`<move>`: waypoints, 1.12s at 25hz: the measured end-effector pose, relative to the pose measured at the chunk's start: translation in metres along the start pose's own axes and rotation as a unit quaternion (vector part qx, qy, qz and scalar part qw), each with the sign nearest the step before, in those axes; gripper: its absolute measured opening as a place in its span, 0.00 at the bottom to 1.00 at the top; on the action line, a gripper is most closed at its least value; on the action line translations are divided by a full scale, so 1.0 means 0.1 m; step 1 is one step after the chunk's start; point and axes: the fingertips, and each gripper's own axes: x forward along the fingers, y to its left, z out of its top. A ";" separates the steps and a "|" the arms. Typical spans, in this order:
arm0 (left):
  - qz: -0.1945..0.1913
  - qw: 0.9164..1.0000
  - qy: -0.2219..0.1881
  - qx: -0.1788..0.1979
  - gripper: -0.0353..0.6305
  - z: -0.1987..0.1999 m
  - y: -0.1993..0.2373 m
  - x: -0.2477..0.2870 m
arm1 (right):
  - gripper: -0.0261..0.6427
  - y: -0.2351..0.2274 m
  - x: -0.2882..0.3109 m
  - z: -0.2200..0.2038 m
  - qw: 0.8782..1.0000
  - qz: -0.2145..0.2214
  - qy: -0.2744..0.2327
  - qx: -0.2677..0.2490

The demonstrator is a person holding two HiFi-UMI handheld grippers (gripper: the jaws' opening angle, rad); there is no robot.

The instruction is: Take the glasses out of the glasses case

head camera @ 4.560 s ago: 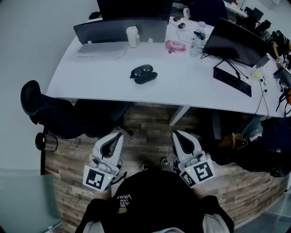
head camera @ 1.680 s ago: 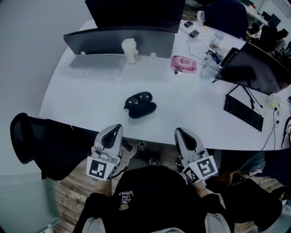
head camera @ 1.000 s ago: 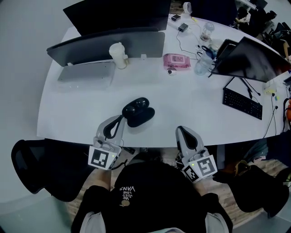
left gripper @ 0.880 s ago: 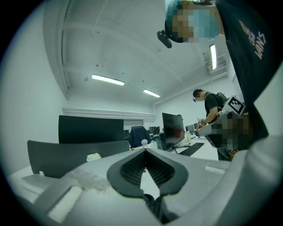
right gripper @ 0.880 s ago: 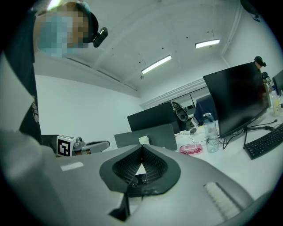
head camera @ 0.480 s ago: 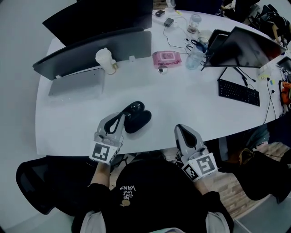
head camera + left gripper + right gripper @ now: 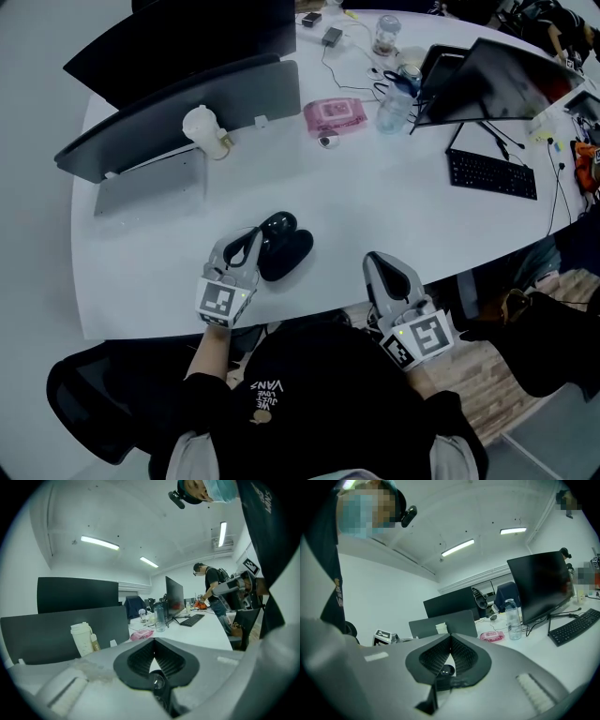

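Observation:
The black glossy glasses case (image 7: 286, 251) lies near the front edge of the white table (image 7: 169, 281) and shows as two rounded lobes. I cannot see any glasses. My left gripper (image 7: 255, 234) is shut, low over the table, with its tips at the case's left side; whether they touch is unclear. In the left gripper view the closed tips (image 7: 153, 640) frame a dark part of the case (image 7: 157, 682). My right gripper (image 7: 377, 258) hangs shut at the table's front edge, right of the case and holding nothing. In its own view the tips (image 7: 450, 636) meet above the case (image 7: 446, 670).
A grey laptop screen (image 7: 178, 108) and a white cup (image 7: 201, 127) stand at the back left. A pink wipes pack (image 7: 335, 114), a water bottle (image 7: 394, 105), a black monitor (image 7: 497, 80) and a keyboard (image 7: 492, 173) fill the back right. A black chair (image 7: 89, 398) sits at lower left.
My left gripper has gone forward and down onto the table, up to the case's left side. The right gripper has hardly moved. The head view has shifted closer over the table.

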 end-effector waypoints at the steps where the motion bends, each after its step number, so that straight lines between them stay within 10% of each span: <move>1: -0.004 1.000 0.006 0.002 0.06 -0.06 0.01 0.03 | 0.04 0.00 0.01 0.00 1.000 -0.003 0.000 0.001; 28: -0.071 0.987 0.145 -0.006 0.14 -1.08 -0.13 0.45 | 0.04 -0.18 -0.05 -0.10 0.998 -0.057 0.000 0.016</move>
